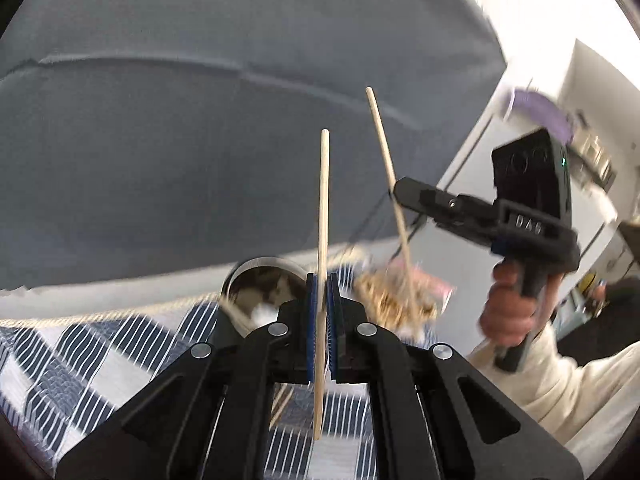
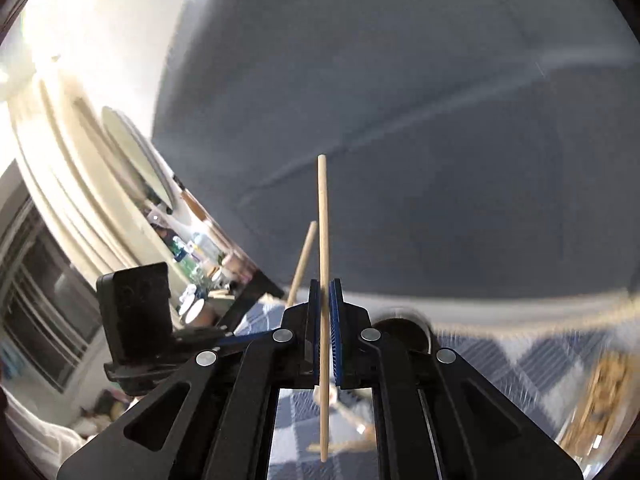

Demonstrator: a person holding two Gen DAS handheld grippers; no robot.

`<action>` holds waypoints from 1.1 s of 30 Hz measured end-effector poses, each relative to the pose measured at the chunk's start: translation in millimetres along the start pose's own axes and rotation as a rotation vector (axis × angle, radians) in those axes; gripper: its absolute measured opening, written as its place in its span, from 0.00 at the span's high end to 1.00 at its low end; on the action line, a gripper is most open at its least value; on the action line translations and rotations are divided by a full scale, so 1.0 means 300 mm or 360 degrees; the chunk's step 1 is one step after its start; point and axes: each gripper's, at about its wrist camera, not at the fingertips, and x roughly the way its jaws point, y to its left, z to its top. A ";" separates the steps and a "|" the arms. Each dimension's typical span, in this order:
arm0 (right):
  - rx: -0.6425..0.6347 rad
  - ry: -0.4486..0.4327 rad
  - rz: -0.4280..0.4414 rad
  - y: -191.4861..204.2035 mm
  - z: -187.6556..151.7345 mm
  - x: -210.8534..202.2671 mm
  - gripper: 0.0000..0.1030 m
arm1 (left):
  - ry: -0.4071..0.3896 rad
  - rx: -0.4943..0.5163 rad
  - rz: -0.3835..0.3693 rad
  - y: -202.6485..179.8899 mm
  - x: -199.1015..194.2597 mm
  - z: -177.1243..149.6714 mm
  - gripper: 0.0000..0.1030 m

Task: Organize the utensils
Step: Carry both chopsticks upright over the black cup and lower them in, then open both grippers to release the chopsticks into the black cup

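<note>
Pale wood stands out first: each gripper has one chopstick pinched between its blue pads. The left gripper (image 1: pixel 320 328) is pressed together on the left-hand chopstick (image 1: pixel 323 208), which rises nearly upright through the jaws, both ends free. The right gripper (image 2: pixel 324 332) clamps the right-hand chopstick (image 2: pixel 323 240) the same way, roughly at its lower third. I'd guess the mid-shaft grip is there to keep each stick from pivoting while it is carried, and one stick per gripper suggests the pair is being brought together.

Just beyond the left jaws a round steel cup (image 1: pixel 264 288) sits on the blue-and-white checked cloth (image 1: pixel 80 360); from here it looks like the likely holder for the sticks, though that is a judgement. Beside it lies a blurred tan, crumpled heap (image 1: pixel 396 300) on something pink; I cannot tell what it is. More wooden sticks (image 2: pixel 344 446) seem to lie on the cloth below the right jaws, so sorting looks unfinished.

Farther right, a hand (image 1: pixel 508 308) in a cream sleeve (image 1: pixel 560 392) grips the other tool's handle. Its body carries raised letters, perhaps "DAS". A grey sofa (image 1: pixel 200 140) fills the background.
</note>
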 end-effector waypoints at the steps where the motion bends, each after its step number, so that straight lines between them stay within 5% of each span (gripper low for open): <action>1: -0.0013 -0.0030 0.0033 -0.004 0.012 0.002 0.96 | -0.0052 -0.0025 -0.0036 0.009 0.011 0.007 0.95; 9: -0.0153 -0.0236 -0.0003 -0.082 0.001 0.072 0.95 | -0.0296 -0.0071 -0.0070 0.068 0.138 0.009 0.95; 13: -0.0194 -0.0221 -0.0082 -0.117 -0.043 0.128 0.95 | -0.0386 0.0028 -0.0052 0.052 0.193 -0.016 0.95; 28: -0.0307 -0.0062 -0.0168 -0.138 -0.143 0.161 0.93 | -0.0344 0.0007 0.0024 0.021 0.281 -0.116 0.95; 30: -0.0322 -0.0069 -0.0204 -0.120 -0.142 0.134 0.92 | -0.0338 -0.0004 0.0023 0.017 0.244 -0.114 0.92; 33: -0.0356 -0.0059 -0.0245 -0.084 -0.131 0.112 0.91 | -0.0346 0.0000 0.0028 0.001 0.196 -0.122 0.73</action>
